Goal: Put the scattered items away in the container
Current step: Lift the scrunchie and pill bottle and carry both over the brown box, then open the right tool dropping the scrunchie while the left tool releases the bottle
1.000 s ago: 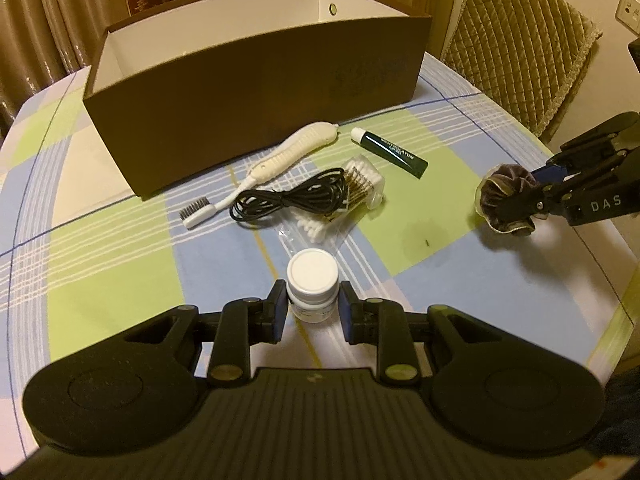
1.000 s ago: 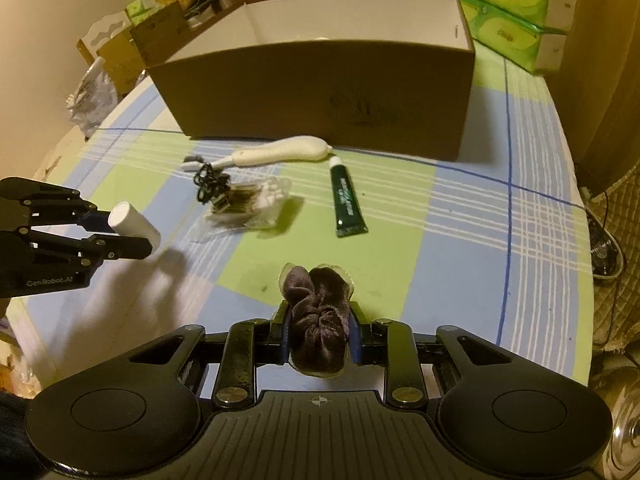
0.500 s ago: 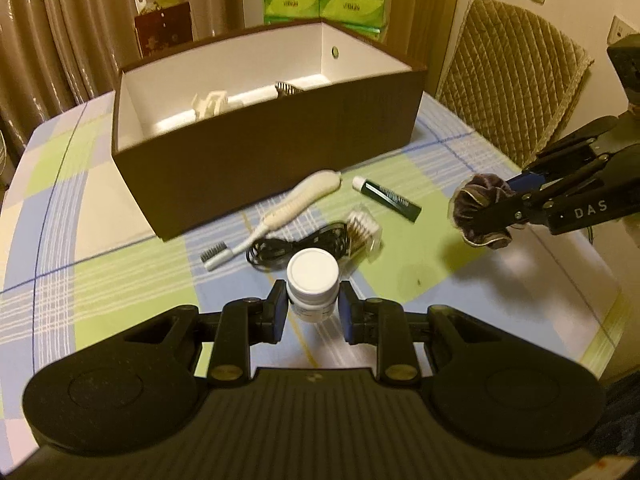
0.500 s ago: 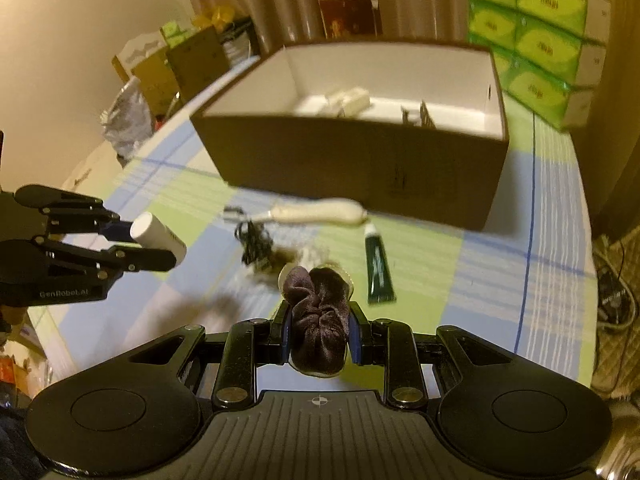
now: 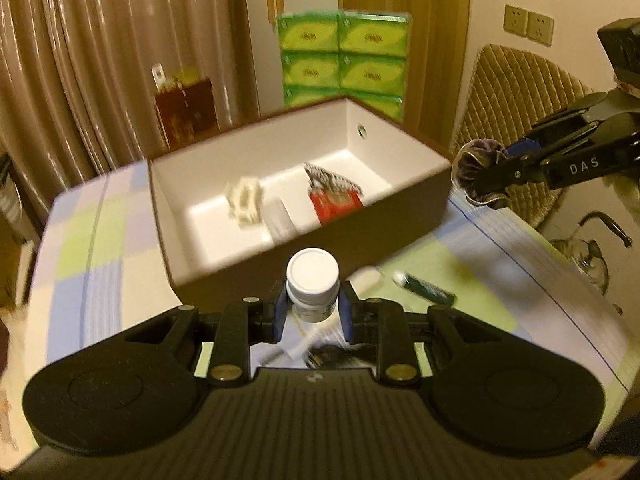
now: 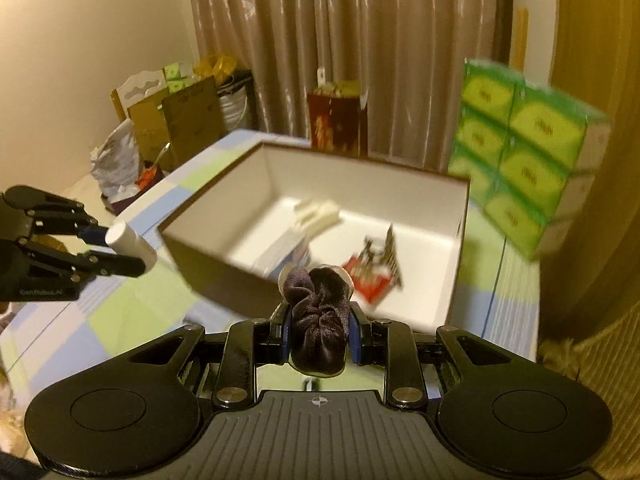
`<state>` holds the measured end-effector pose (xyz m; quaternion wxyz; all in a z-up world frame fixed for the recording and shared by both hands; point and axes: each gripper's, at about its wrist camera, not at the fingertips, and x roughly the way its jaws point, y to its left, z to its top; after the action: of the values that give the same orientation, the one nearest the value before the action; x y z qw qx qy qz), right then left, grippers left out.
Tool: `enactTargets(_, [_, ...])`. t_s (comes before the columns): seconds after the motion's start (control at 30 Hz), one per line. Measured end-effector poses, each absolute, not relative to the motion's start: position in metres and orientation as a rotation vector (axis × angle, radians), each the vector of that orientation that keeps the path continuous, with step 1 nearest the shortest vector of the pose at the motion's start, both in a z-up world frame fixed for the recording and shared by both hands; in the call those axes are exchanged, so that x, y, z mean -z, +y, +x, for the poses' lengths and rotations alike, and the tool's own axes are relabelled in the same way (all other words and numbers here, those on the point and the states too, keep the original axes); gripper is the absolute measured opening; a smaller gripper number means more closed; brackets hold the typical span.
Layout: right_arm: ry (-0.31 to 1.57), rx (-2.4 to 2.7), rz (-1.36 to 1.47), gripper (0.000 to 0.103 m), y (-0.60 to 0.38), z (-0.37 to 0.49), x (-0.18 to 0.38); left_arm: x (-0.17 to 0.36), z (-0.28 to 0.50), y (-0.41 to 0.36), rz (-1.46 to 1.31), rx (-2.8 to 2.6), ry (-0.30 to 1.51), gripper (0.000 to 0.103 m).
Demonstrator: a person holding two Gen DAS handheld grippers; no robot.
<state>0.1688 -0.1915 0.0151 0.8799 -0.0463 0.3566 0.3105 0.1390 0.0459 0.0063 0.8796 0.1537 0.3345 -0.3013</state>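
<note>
My left gripper (image 5: 313,312) is shut on a small white bottle (image 5: 313,280) and holds it in the air before the near wall of the brown box (image 5: 400,220). My right gripper (image 6: 319,330) is shut on a dark purple scrunchie (image 6: 319,322), raised at the box's (image 6: 460,240) near edge. The box, white inside, holds a white clip (image 5: 245,199), a white tube and a red packet (image 5: 336,200). A green tube (image 5: 428,289), a white brush handle (image 5: 366,278) and a black cable (image 5: 340,354) lie on the checked tablecloth below.
Green tissue boxes (image 5: 344,52) are stacked behind the box. A quilted chair back (image 5: 516,92) stands to the right of the table. Curtains, a red bag (image 6: 336,120) and cardboard boxes (image 6: 180,120) fill the background.
Both grippers have risen and moved toward the box with their loads. The box's inside has come into fuller view, and the scattered items have dropped low in the left wrist view.
</note>
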Motion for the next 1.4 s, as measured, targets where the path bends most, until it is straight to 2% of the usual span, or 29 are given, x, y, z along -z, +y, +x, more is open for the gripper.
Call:
enactTargets(0.17, [0.736,-0.640,-0.139,0.024,-0.179,0.211,-0.024,-0.019,0.177,0.042,0.357,0.610,0.651,0.022])
enactTargets(0.33, [0.836,-0.617,-0.197,0.024,-0.165,0.258,-0.003,-0.016,0.227,0.035,0.355,0.591,0.684,0.022])
enactTargets(0.67, [1.090,-0.590,-0.303,0.025,-0.147,0.308,0.065,0.044,0.300,0.015,0.357,0.542,0.909,0.022])
enactTargets(1.17, [1.207,-0.619,-0.418,0.025,-0.135,0.319,0.092,0.092,0.332,-0.004,0.436,0.539,1.121,0.022])
enactTargets(1.23, [1.205,-0.635,-0.414,0.032,-0.135,0.319,0.092,0.094,0.332,-0.005,0.432,0.542,1.131,0.024])
enactTargets(1.4, [1.185,-0.659,-0.372,0.045,-0.136,0.318,0.086,0.094,0.331,-0.008,0.441,0.553,1.132,0.038])
